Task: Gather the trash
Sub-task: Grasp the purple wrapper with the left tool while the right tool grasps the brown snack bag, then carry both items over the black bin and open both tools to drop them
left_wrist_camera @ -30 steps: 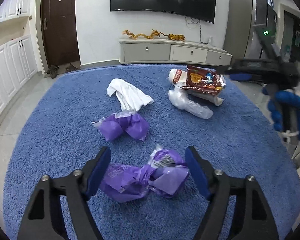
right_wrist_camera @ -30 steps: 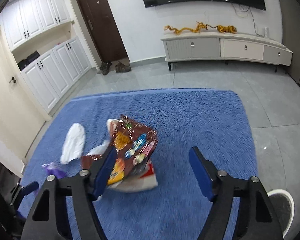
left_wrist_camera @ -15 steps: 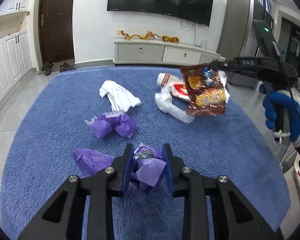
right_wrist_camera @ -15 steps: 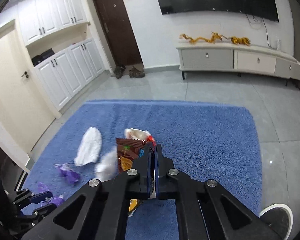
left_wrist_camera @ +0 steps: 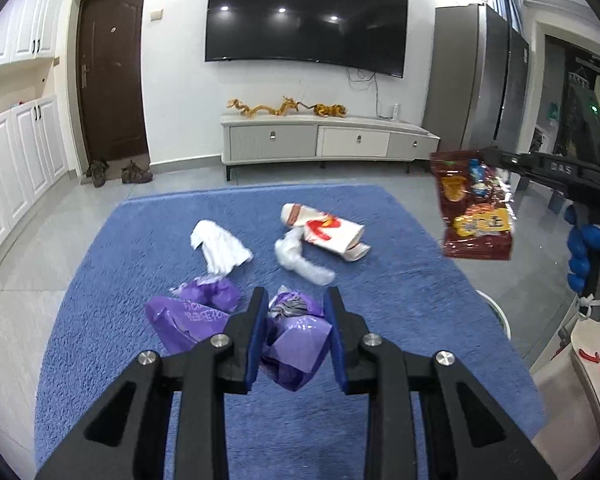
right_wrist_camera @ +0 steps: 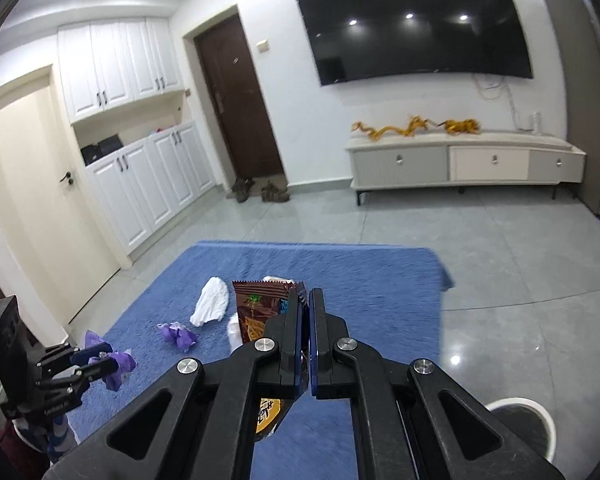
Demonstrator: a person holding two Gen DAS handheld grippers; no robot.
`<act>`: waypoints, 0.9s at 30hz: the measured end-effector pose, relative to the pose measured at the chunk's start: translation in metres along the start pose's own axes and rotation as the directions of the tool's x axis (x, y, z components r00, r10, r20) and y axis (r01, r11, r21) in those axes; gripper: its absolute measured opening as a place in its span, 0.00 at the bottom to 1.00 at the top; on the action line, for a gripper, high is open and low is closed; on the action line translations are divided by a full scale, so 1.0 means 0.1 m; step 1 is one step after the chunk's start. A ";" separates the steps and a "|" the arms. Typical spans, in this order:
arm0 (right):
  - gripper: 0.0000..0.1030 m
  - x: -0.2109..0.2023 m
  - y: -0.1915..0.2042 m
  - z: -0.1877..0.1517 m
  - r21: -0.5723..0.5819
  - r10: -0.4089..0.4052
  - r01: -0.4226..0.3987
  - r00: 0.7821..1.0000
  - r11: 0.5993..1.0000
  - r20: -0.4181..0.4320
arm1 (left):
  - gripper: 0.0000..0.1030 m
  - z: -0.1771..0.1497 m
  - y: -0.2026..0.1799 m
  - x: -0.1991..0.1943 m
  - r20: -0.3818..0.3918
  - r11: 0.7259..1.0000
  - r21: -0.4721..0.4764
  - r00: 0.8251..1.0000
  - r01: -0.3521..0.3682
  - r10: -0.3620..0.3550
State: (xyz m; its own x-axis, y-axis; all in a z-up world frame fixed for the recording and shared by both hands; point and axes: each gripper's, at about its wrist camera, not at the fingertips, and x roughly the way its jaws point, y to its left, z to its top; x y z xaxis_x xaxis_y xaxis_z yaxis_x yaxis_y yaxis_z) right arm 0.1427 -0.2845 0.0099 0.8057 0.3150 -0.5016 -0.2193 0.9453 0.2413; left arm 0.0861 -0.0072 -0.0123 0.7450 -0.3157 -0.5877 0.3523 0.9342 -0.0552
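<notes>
My left gripper is shut on a crumpled purple plastic bag and holds it above the blue rug. The same gripper shows at the lower left of the right wrist view. My right gripper is shut on a brown snack packet, which hangs in the air at the right. On the rug lie another purple bag, a white tissue, a white and red paper cup and a clear plastic wrap.
A white round bin stands on the grey tiles right of the rug. A TV cabinet lines the far wall beneath a wall TV. White cupboards and a dark door with shoes stand at the left. A blue-gloved hand holds the right gripper.
Both grippers closed, the left on the purple bag and the right on the snack packet. Both then rose off the rug with their loads; the packet swung out to the right.
</notes>
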 end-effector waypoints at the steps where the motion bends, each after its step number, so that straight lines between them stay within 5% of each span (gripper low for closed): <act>1: 0.03 -0.11 -0.07 -0.02 0.006 -0.013 0.013 1.000 1.000 0.010 | 0.26 0.03 -0.05 0.00 0.001 1.000 0.003 1.000 0.006 -0.006; 15: 0.03 -0.98 -1.28 -0.57 0.147 -0.228 0.224 0.973 0.963 0.015 | 0.26 0.41 -1.22 0.43 -0.061 0.981 0.126 0.988 0.149 -0.142; 27: 0.03 -1.01 -2.17 -1.13 0.226 -0.352 0.368 0.930 0.902 -0.110 | 0.26 0.55 -2.58 1.28 -0.193 0.918 0.200 0.932 0.342 -0.306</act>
State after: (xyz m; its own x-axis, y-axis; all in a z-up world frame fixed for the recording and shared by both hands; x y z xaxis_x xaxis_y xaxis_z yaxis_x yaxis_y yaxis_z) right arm 0.0467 -0.5123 -0.0851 0.7658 -0.0304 -0.6423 0.2232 0.9494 0.2212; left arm 0.1214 -0.2976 -0.0290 0.4778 -0.5479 -0.6867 0.6916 0.7166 -0.0905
